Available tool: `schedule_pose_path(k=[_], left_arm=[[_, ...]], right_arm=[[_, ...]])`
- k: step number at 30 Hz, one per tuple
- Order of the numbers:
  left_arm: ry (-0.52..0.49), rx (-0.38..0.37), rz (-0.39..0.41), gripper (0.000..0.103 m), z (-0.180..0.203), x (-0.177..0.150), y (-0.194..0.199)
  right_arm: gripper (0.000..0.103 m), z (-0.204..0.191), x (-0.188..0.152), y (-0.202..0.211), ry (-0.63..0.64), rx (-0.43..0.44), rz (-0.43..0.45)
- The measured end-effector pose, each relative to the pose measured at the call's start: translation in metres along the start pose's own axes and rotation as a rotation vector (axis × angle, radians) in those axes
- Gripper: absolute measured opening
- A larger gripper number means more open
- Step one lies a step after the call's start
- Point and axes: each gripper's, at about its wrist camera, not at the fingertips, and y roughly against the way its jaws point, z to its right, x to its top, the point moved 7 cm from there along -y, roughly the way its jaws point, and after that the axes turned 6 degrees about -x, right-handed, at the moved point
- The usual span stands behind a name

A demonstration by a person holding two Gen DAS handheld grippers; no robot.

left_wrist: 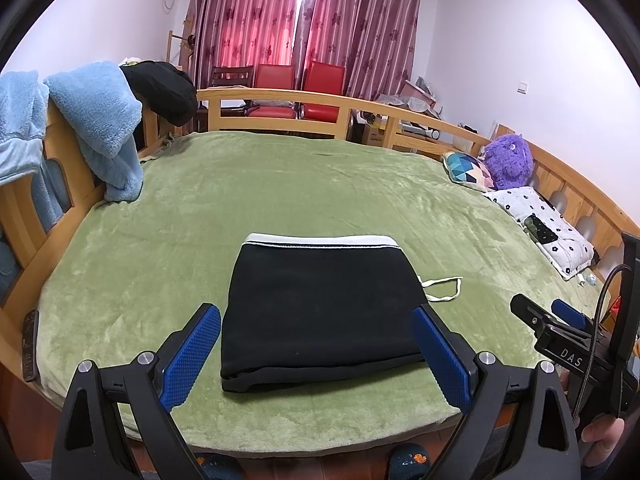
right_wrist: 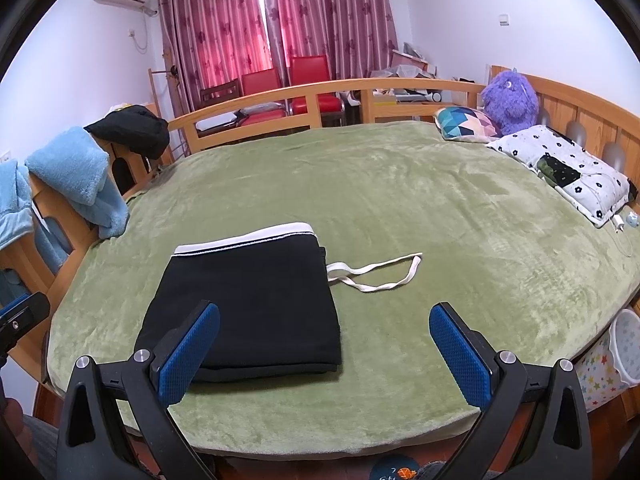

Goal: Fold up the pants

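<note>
The black pants (left_wrist: 320,304) lie folded into a compact rectangle on the green blanket (left_wrist: 280,184), white waistband at the far edge. A white drawstring (left_wrist: 444,290) trails out on their right side. My left gripper (left_wrist: 316,338) is open and empty, held just in front of the pants' near edge, with the fold lying between its blue pads. In the right wrist view the pants (right_wrist: 248,304) lie at the left with the drawstring (right_wrist: 380,276) beside them. My right gripper (right_wrist: 324,340) is open and empty, near the pants' near right corner. It also shows in the left wrist view (left_wrist: 560,320).
The bed has a wooden rail (left_wrist: 320,100) around it. Blue fleece (left_wrist: 100,128) and a black garment (left_wrist: 164,88) hang on the left rail. Pillows (right_wrist: 568,168) and a purple plush toy (right_wrist: 510,98) lie at the right. A starred bin (right_wrist: 616,348) stands by the bed.
</note>
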Motion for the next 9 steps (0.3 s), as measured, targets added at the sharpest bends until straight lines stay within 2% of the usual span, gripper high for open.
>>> schedule_pose_path(k=[9], left_arm=[[0.007, -0.012, 0.009, 0.097, 0.0044, 0.0011, 0.0001]], right_arm=[[0.103, -0.0032, 0.0001, -0.0023, 0.009, 0.002, 0.004]])
